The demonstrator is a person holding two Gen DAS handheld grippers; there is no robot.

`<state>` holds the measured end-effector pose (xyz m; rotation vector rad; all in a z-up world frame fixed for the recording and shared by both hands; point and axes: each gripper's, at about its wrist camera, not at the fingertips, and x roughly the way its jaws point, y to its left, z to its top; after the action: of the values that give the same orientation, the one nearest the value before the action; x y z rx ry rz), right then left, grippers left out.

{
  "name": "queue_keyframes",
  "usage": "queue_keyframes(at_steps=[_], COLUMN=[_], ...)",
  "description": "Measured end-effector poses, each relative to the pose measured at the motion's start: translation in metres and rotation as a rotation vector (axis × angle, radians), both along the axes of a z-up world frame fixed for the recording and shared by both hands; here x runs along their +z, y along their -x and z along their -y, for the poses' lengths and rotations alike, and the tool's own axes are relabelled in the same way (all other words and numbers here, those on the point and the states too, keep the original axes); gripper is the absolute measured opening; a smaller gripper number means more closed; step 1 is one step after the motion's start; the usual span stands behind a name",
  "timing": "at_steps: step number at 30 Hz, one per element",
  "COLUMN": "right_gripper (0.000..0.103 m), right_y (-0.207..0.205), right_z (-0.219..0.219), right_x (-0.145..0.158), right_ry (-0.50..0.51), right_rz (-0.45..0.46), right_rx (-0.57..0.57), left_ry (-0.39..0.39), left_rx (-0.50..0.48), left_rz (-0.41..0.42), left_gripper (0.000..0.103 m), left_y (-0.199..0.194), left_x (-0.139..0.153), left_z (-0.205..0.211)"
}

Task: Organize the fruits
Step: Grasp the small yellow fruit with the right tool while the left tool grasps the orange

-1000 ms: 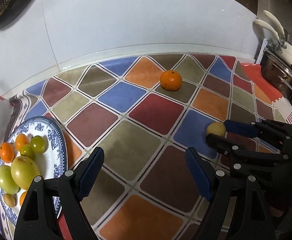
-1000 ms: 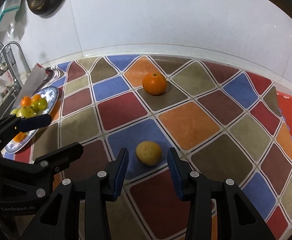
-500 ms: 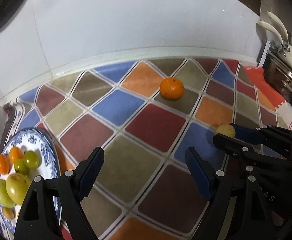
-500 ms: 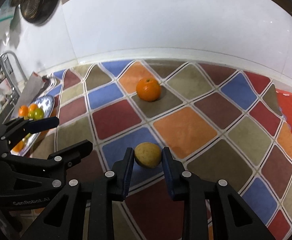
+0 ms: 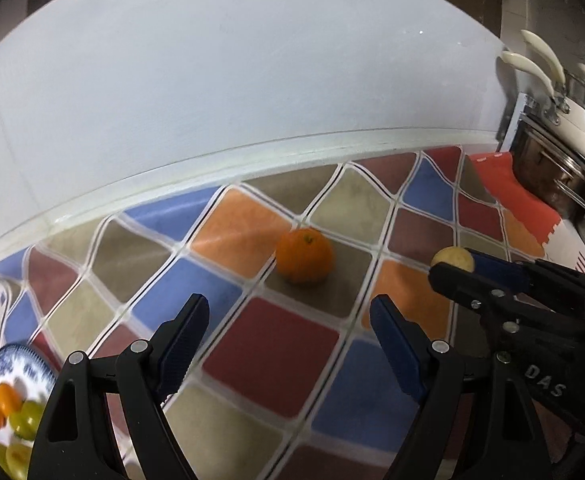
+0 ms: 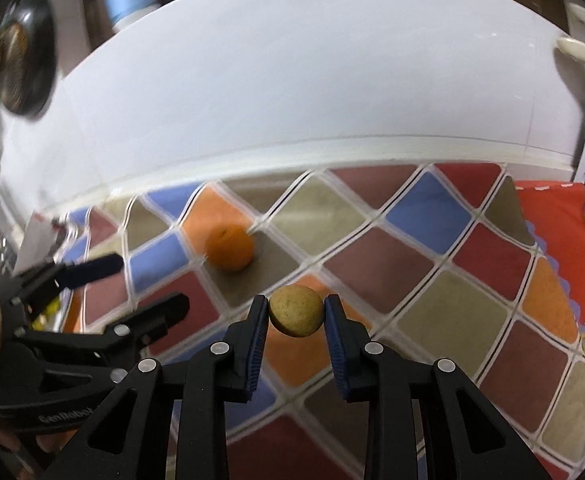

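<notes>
Small yellow-brown fruit [image 6: 296, 310]: sitting pinched between the two blue pads of the right gripper [image 6: 296, 312], squeezed at its widest girth, apparently clear of the tiled counter [image 6: 408, 256]. Holding narrow on it now, grip looking centred rather than out at the tips. Probably carrying it toward the blue-and-white plate [image 5: 0, 364] at the lower left of the left wrist view, where green and orange fruits are already lying. Keeping pressure steady and gentle, since a round fruit is likely slipping or bruising under uneven squeeze; travelling level and lowering onto a bare patch of plate before releasing, so nothing already there is being knocked off.

Orange [image 5: 304, 255]: resting alone on the counter, well apart from the plate, directly ahead of the left gripper [image 5: 288, 332]. Standing wide with nothing between its fingers [image 5: 186, 334], lined up for straddling it at mid-height.
</notes>
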<state>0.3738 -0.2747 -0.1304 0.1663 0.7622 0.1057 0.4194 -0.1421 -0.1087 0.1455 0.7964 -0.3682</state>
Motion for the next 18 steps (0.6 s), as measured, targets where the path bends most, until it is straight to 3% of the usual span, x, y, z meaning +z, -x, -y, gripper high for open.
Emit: queue_keyframes(at_steps=[11,18], right_gripper=[0.03,0.03], right_y=[-0.025,-0.03], right_z=[0.025,0.027], right_x=[-0.007,-0.018], right_ry=[-0.035,-0.023], right_rz=[-0.01,-0.045], right_rx=[-0.09,-0.099], left_ry=[-0.017,0.007], left_rx=[-0.01,0.015], left_rz=[-0.059,-0.094], left_gripper=[0.07,0.043], left_y=[-0.04,-0.055], left_x=[-0.022,-0.031], left_z=[0.026,0.03])
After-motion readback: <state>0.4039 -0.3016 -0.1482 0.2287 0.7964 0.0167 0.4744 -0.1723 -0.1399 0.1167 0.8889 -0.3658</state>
